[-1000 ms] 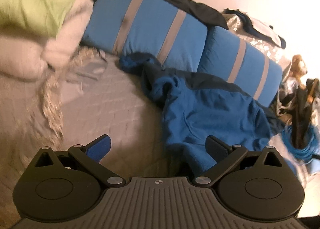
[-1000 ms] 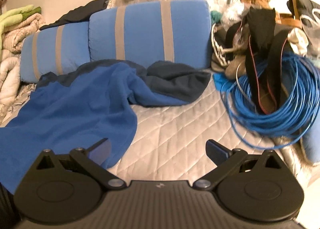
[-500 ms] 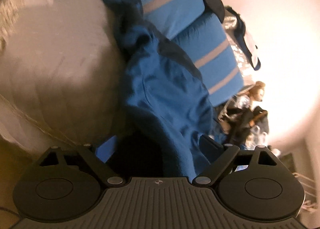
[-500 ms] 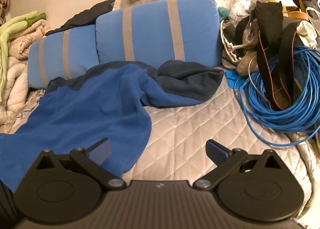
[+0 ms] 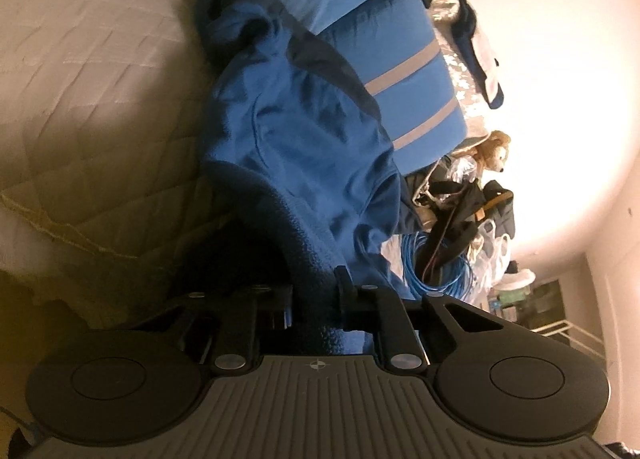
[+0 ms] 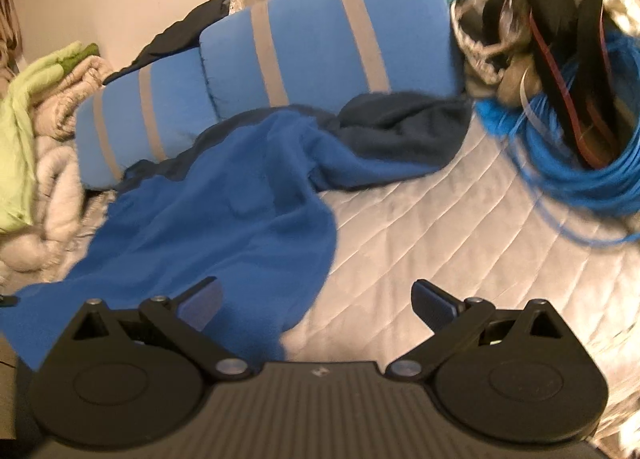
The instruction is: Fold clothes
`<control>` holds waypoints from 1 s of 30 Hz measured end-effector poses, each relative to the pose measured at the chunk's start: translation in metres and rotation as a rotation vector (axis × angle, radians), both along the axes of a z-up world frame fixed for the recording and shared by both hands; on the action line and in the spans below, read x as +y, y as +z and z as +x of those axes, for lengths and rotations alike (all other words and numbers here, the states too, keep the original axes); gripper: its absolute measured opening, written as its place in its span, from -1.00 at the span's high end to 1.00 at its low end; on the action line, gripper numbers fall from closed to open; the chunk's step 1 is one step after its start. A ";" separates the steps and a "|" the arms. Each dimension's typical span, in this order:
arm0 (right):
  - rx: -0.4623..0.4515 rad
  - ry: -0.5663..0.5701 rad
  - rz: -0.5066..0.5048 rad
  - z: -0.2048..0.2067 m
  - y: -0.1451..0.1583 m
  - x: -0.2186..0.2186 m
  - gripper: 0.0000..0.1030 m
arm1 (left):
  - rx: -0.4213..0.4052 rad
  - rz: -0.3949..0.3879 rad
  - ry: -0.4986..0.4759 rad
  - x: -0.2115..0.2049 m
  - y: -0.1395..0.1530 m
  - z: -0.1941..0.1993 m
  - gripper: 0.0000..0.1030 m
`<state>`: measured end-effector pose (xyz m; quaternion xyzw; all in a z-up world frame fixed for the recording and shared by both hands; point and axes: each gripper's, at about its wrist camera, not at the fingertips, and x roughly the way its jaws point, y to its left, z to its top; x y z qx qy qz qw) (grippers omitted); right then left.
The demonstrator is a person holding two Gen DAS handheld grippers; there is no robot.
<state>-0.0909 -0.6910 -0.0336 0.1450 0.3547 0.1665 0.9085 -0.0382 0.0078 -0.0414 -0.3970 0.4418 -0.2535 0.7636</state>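
A blue fleece top with dark navy trim lies spread over the quilted bed, its upper part against two blue pillows. My left gripper is shut on the fleece's near hem, and the cloth bunches between its fingers. In the right wrist view the same fleece stretches from lower left to a navy sleeve at centre. My right gripper hangs open above the fleece's right edge and the bare quilt, with nothing between its fingers.
Two blue pillows with grey stripes line the back of the bed. A coil of blue cable with dark straps lies at the right. A green and cream bedding pile sits at the left. A teddy bear rests beyond the pillows.
My left gripper went from open to shut on the fleece's hem and tilted sideways near the bed edge. My right gripper moved closer over the fleece edge and stays open.
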 end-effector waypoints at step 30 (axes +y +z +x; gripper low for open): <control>0.137 0.130 0.510 0.017 -0.031 0.005 0.77 | -0.059 0.087 0.046 -0.005 0.043 0.001 0.69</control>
